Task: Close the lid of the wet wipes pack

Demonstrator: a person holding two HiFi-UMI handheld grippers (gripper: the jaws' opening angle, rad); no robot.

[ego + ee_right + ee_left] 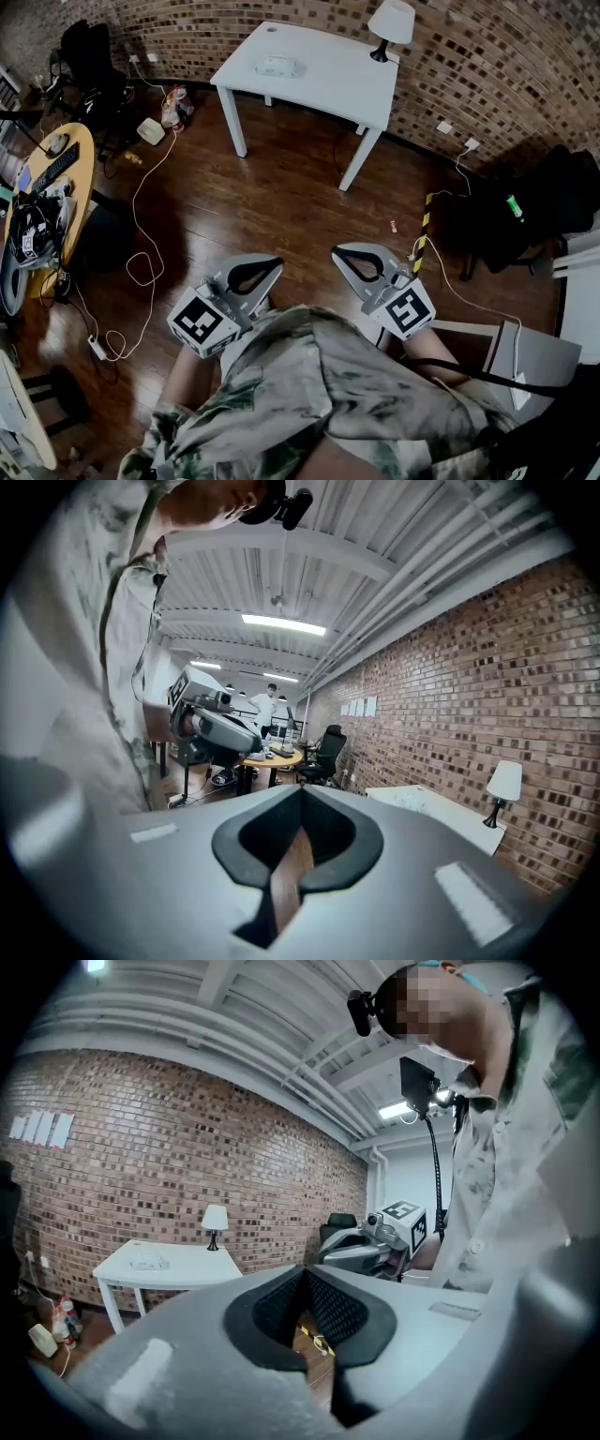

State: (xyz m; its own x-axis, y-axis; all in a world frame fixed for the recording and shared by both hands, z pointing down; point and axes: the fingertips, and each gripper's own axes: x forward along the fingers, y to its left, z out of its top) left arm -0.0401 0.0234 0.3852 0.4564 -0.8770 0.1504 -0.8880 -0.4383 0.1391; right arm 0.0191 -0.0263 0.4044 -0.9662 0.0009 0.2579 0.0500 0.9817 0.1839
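We hold left gripper (267, 267) and right gripper (345, 255) shut, empty; the pack (277, 65) lies well ahead on the table (328, 80), seemingly nearer our left.

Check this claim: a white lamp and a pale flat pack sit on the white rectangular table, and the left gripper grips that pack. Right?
No: the left gripper is shut on nothing, far from the pale flat pack, as the head and left gripper views show. The rest holds.

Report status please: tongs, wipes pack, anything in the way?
Left tongs shut, empty; right tongs shut, empty. Wipes pack far off on white table, lid unreadable. Only floor between.
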